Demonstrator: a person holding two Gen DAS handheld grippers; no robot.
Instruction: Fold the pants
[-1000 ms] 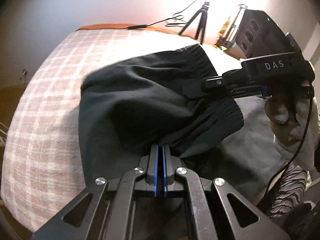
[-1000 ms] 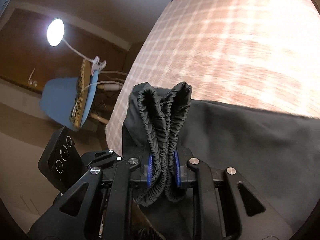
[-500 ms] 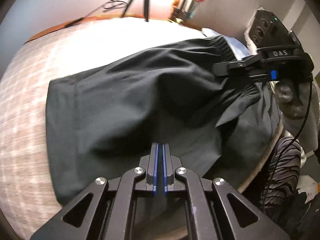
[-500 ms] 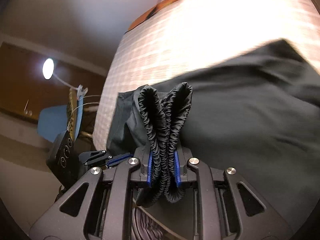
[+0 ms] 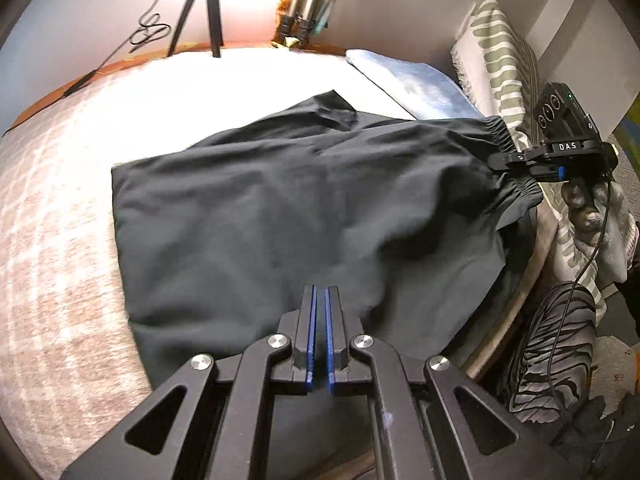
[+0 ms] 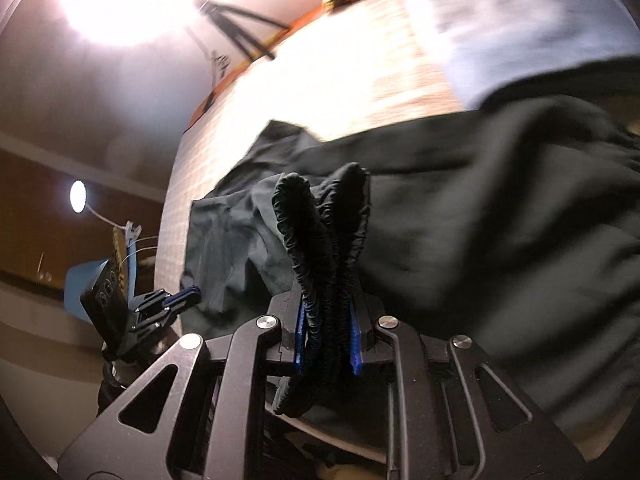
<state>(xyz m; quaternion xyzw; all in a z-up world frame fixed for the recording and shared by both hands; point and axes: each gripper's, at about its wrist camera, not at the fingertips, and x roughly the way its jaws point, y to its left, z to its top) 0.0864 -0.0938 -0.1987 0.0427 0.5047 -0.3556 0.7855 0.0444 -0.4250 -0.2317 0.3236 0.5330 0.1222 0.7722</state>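
**Pants spread on the bed, waistband held**

The dark pants (image 5: 304, 200) lie across the checked bed (image 5: 60, 280). The right gripper (image 6: 326, 312) is clamped on the bunched waistband (image 6: 320, 216). The left gripper (image 5: 320, 304) is nearly closed; whether it holds cloth, I cannot tell. If one grip slips, the fold may become uneven.

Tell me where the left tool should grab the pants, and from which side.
Grip the pants at the near hem edge in front of the left tool, coming in low from the near side. That edge lies flat and free, opposite the elastic waistband pinched by the right tool.
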